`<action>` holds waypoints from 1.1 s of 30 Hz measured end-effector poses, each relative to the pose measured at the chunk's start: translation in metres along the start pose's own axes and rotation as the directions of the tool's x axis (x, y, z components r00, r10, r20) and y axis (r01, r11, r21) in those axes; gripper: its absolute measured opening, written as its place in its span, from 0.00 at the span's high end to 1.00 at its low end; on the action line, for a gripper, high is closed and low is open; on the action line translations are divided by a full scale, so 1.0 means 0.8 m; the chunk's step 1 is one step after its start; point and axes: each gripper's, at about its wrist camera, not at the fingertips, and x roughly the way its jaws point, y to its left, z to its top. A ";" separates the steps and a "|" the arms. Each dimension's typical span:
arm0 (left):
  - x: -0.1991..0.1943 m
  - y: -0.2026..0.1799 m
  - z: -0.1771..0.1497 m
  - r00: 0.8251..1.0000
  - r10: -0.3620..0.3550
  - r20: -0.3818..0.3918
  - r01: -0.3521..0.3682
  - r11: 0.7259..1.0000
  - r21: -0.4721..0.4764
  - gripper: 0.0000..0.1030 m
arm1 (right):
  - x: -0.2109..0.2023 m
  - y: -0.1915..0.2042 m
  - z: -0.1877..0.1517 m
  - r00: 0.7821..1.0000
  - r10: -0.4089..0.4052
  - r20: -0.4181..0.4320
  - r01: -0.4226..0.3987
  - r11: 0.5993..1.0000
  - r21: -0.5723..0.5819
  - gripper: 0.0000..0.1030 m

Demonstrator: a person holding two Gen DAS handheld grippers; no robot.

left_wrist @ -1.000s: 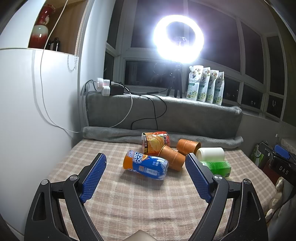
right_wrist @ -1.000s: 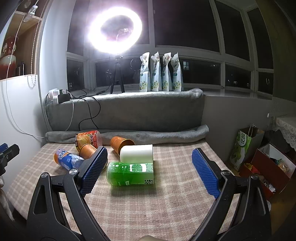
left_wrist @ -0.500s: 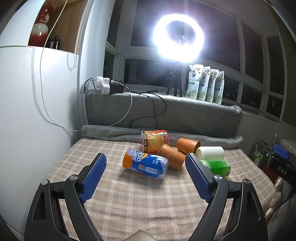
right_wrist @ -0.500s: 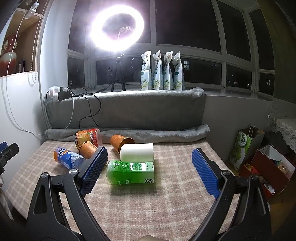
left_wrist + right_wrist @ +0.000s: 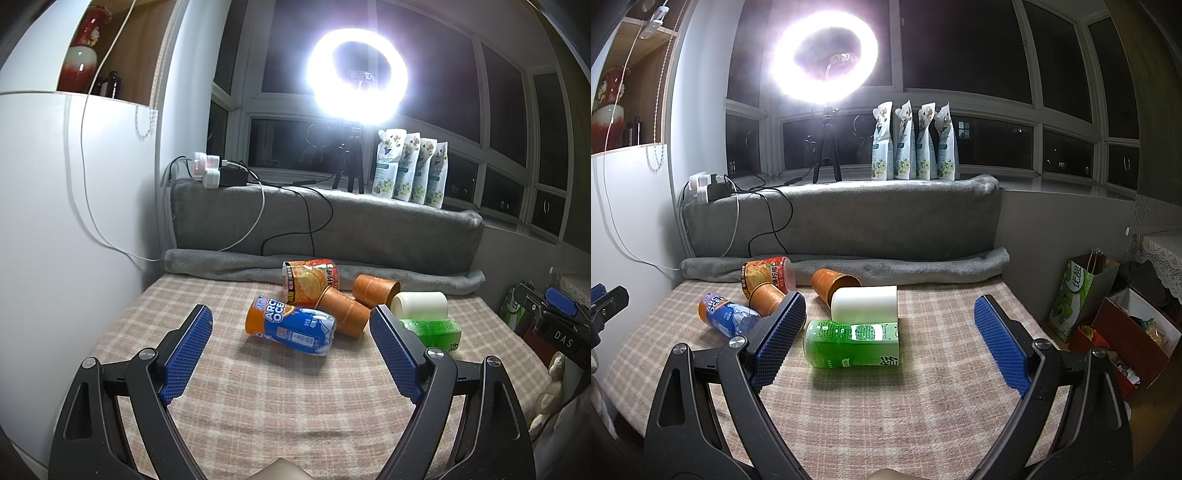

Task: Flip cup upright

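Left gripper [image 5: 290, 319] spread wide above blue bottle [image 5: 291, 325], right gripper [image 5: 890, 314] spread wide above green bottle [image 5: 851, 343], white cup [image 5: 865, 304] lying sideways, checked cloth [image 5: 886, 406].

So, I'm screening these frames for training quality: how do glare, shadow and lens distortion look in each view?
Left wrist view: the ring light blows out to white, window frames bow strongly, the blue bottle stays sharp. Right wrist view: similar glare from the light, the green bottle casts a soft shadow toward the camera, corners darken.
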 end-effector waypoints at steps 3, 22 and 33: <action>0.000 0.000 0.000 1.000 0.000 0.000 0.000 1.000 0.000 0.15 | 0.004 0.008 0.002 1.000 0.001 -0.005 -0.001 1.000 -0.001 0.08; -0.001 -0.003 -0.001 1.000 -0.002 0.002 0.002 1.000 0.000 0.15 | 0.004 0.007 0.003 1.000 -0.003 0.000 0.003 1.000 0.002 0.08; -0.001 -0.005 0.000 1.000 -0.004 -0.003 0.004 1.000 -0.001 0.15 | 0.005 0.005 0.004 1.000 -0.003 -0.002 0.003 1.000 0.005 0.08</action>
